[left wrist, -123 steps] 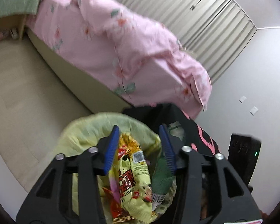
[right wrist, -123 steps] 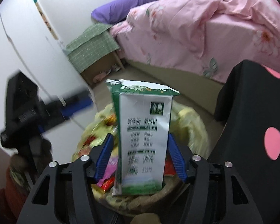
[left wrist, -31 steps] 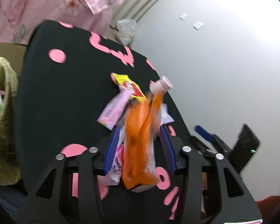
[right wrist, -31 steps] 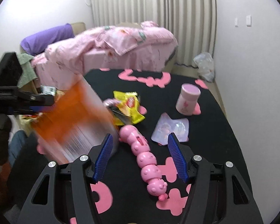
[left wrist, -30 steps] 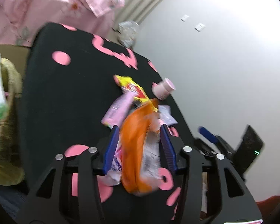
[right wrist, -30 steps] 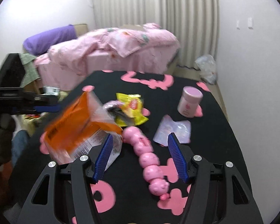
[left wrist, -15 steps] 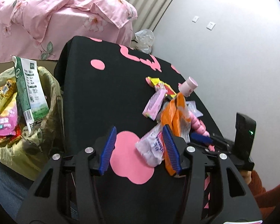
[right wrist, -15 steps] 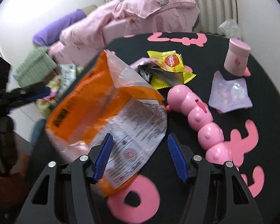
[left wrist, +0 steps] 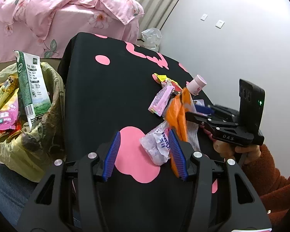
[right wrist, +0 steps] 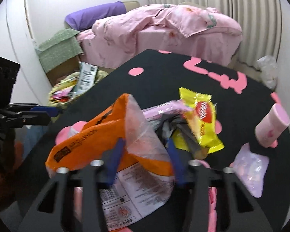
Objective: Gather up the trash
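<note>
Trash here means the orange bag [right wrist: 106,133], standing between the wide fingers of the right gripper [right wrist: 145,160], not yet pinched. The left gripper [left wrist: 143,152] is wide too, holding nothing, over a clear wrapper [left wrist: 156,143]. I think thin film may slip or drag neighbours like the yellow packet [right wrist: 201,119]. Around: black table [left wrist: 110,96], full bin [left wrist: 29,135], pink bed [left wrist: 63,19]

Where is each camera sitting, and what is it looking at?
Left wrist view: rides the open left gripper, facing across the black table at a clear wrapper, trash bag at left; the person's right hand shows.
Right wrist view: rides the right gripper, straddling the orange bag, facing the bed.
Both show table, orange bag, trash bag, pink cup, and the other gripper.
</note>
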Demonstrator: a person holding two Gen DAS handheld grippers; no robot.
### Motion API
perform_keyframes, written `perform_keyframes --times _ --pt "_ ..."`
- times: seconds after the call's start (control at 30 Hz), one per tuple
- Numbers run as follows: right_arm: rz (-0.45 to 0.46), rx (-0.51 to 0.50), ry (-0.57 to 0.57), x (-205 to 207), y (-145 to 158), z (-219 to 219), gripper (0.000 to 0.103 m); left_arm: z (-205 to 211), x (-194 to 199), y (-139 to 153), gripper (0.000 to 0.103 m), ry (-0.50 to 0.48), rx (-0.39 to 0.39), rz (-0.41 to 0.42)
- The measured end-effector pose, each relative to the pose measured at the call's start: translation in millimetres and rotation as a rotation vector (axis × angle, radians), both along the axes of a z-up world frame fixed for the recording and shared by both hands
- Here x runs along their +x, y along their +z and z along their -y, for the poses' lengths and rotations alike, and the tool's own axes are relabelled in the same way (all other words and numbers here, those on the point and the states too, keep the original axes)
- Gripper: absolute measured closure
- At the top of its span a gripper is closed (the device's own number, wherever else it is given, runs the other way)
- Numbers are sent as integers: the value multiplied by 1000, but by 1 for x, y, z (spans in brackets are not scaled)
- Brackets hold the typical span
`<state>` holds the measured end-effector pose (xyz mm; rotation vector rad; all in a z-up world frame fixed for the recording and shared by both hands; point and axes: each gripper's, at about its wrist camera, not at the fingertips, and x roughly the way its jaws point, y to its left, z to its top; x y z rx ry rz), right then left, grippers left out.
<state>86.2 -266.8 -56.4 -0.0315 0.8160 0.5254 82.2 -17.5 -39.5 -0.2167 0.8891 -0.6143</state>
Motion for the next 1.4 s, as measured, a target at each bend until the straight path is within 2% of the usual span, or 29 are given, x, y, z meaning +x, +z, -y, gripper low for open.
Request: perform_keyframes --times 0.03,0.07,0.2,0.33,0.53,0.7,0.8,0.9,0.97,1.2,1.4 --pt "6 14 -2 -7 2 3 78 -1 0 1 54 2 -3 1" --pt "16 13 -11 -14 5 6 80 -1 -1 1 54 2 -4 1" --pt "64 -8 -74 -42 22 31 83 0 -7 0 54 -21 -2 10" --pt "103 -45 -201 -60 35 68 83 9 -12 -2 54 -82 29 24" --pt "115 -62 -409 -78 38 109 83 55 3 -6 54 -254 153 108" --pt "97 -37 -476 -87 30 113 83 83 22 -31 54 -331 263 41" --pt "94 -51 -509 -81 28 112 83 82 18 -31 59 -310 284 31" --pt "100 -37 -507 -74 31 105 83 73 17 -34 73 -273 227 -26" --pt "121 -41 -496 -71 35 97 83 69 13 -34 83 -253 225 -27" --pt "173 -60 -469 -74 46 75 83 55 -2 -16 88 -178 236 53" --pt "181 -67 -466 -76 52 69 83 38 -8 5 88 -146 185 95"
